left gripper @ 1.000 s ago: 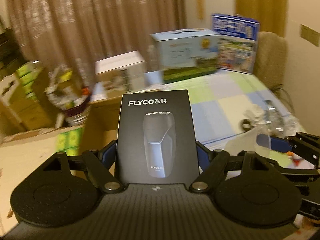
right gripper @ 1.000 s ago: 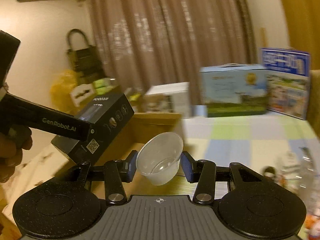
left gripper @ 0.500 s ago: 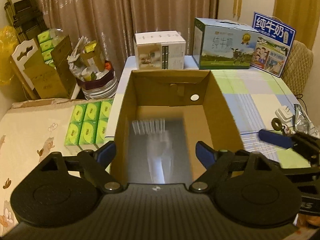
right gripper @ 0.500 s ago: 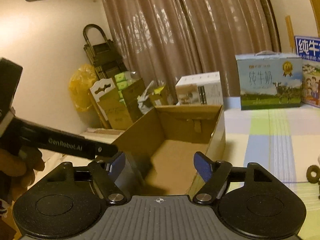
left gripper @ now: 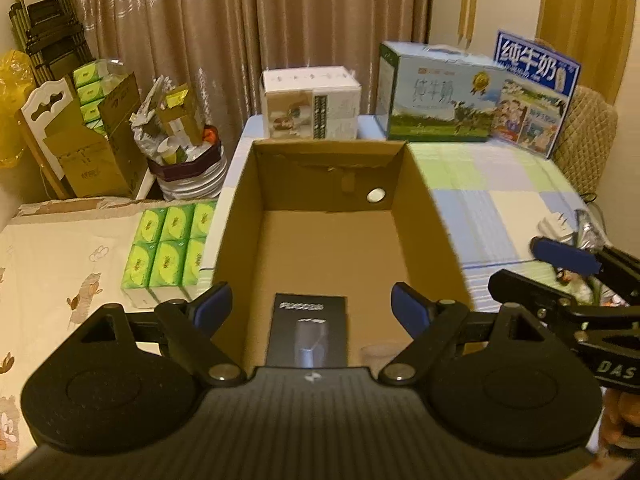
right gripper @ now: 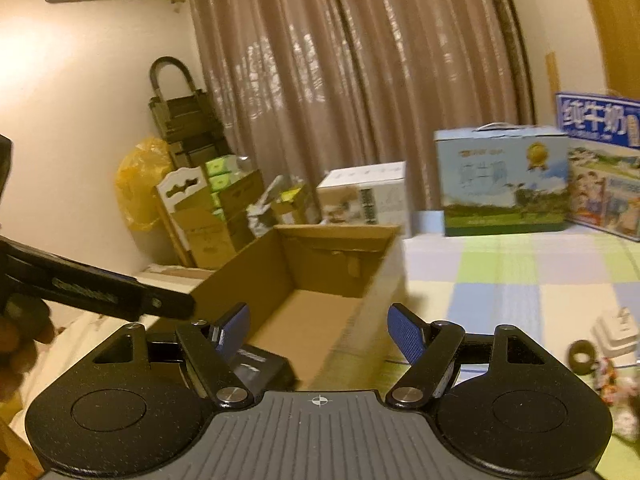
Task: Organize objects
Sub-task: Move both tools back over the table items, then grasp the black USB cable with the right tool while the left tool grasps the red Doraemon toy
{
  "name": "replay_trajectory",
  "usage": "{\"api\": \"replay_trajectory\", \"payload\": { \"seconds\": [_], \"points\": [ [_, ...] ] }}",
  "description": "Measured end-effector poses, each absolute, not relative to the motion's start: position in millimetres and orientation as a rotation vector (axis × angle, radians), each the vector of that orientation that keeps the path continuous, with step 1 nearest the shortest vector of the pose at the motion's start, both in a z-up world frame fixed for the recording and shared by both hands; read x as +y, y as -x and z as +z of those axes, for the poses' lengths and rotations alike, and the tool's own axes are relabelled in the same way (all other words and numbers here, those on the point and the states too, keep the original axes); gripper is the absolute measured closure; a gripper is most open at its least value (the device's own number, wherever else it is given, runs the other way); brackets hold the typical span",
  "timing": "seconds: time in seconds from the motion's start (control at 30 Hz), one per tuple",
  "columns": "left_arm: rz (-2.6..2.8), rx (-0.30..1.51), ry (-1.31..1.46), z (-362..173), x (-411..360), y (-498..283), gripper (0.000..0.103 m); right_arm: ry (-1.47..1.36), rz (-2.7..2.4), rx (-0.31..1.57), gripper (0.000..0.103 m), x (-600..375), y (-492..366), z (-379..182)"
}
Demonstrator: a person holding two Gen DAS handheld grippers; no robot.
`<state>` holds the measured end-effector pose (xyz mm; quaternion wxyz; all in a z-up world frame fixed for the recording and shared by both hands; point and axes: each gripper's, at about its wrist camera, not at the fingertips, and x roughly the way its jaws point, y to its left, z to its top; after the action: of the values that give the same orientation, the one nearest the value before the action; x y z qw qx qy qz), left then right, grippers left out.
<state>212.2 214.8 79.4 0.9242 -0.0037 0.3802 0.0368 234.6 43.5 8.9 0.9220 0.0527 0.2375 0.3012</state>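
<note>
Hovering over the open cardboard box [left gripper: 328, 240], the left gripper [left gripper: 311, 310] is standing with its jaws apart and empty; the black shaver box [left gripper: 307, 330] is lying flat on the carton floor, a clear plastic cup [left gripper: 370, 354] just beside it. Stiff and light, the shaver box is looking easiest to pinch across its narrow sides; the thin cup could crush. Looking from the right wrist, the right gripper [right gripper: 318, 330] is likewise gaping, empty; here the cup is hidden, while small clutter [right gripper: 600, 356] on the checked tablecloth [right gripper: 520, 280] is showing.
</note>
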Motion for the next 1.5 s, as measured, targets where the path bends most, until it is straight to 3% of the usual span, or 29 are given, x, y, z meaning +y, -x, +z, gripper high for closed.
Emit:
{"api": "replay_trajectory", "payload": {
  "seconds": [0.57,0.83,1.13,1.2,1.27,1.5],
  "points": [
    [-0.151,0.667,0.004,103,74,-207,0.014,-0.058,0.300,0.449,0.030,-117,-205,-1],
    [-0.287,0.681,-0.021,77,-9,-218,0.010,-0.080,0.129,0.497,0.030,-207,-188,-22],
    [-0.355,0.761,-0.035,13,-65,-230,0.010,-0.104,0.040,0.587,0.031,-270,-177,-53],
    [-0.357,0.778,-0.030,-2,-70,-234,0.010,-0.105,0.037,0.624,0.033,-279,-182,-60],
    [-0.358,0.800,-0.038,-17,-76,-238,0.010,-0.105,0.042,0.663,0.046,-284,-188,-65],
    [-0.383,0.836,-0.065,-45,-88,-252,0.010,-0.101,0.108,0.763,0.056,-289,-224,-87]
  ]
}}
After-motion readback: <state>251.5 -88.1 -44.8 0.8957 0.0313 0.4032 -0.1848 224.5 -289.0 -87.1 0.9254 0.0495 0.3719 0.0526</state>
